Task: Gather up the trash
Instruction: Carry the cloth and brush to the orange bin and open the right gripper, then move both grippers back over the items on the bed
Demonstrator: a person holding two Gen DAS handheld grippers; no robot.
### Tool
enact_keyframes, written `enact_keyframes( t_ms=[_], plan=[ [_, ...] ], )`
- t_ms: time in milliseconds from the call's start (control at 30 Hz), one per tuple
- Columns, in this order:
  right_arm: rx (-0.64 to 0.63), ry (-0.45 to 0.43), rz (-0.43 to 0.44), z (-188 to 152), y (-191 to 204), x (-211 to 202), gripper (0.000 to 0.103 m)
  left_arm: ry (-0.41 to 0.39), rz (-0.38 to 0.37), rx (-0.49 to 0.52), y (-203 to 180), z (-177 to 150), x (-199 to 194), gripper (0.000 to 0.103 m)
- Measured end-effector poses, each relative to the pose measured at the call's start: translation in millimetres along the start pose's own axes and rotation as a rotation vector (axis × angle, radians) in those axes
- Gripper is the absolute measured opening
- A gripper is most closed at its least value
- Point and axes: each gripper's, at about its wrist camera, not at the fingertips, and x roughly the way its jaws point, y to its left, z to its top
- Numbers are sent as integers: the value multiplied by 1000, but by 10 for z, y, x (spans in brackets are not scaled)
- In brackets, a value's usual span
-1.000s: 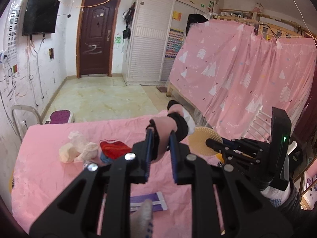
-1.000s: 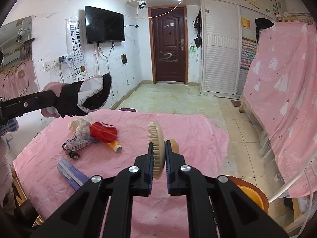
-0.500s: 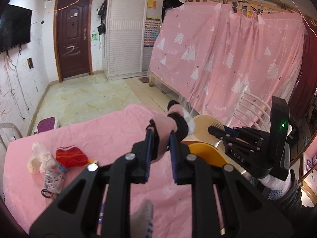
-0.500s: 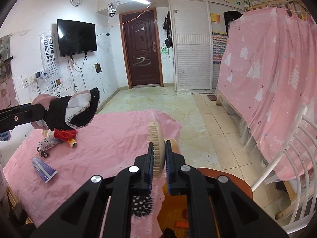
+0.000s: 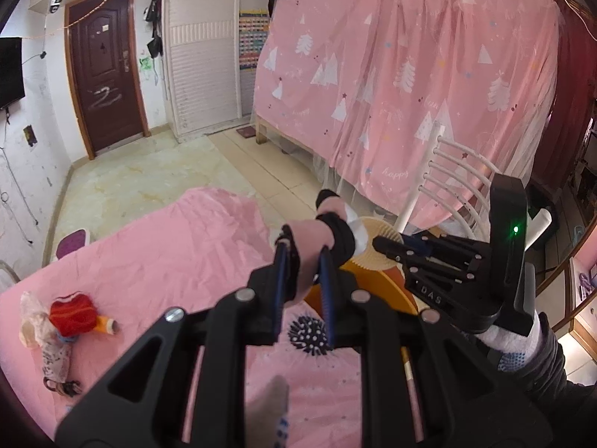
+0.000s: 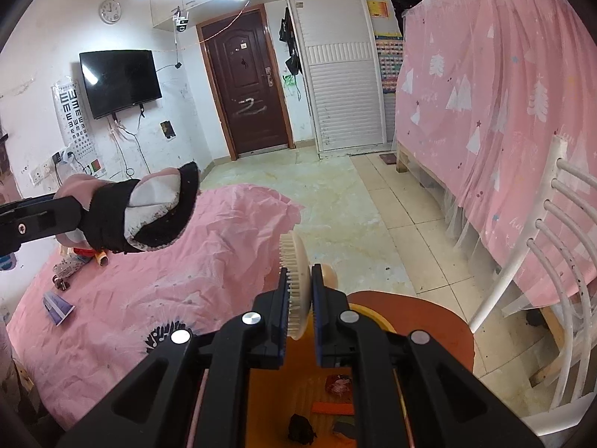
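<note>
I see the pink curtain [image 5: 410, 86] over the bed frame, printed with white trees and the word "happy". Below my cameras spreads the pink sheet [image 6: 179, 283] with a black dandelion print. At its edge sits the orange bin [image 6: 418, 321]; inside lie a reddish wrapper, an orange strip and a dark lump. On the wall hangs an eye chart [image 6: 74, 115] of rows of E's. My left hand-held gripper [image 5: 302, 257] is clenched on a pink, black and white slipper [image 6: 138, 212], held above the sheet. My right hand-held gripper [image 6: 300, 280], whose body reads "DAS", is clamped on a cream round brush [image 6: 296, 268] just over the bin. Far off on the sheet lies a red wrapper [image 5: 72, 311] and a purple packet [image 6: 58, 306].
</note>
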Motion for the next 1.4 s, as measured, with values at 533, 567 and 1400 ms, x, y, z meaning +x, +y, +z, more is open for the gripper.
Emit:
enact_keyframes(
  t_ms=[533,567,1400],
  plan=[
    [54,34,-1,-166,-247,55,3,94,-55,-8,-245,18,470,36],
    [55,35,2,-169,-246,52,3,94,-56,-11,-246,12,459,37],
    [-83,11,64,247,740,11,54,-67,20,-154,590,-126,-381,53]
  ],
)
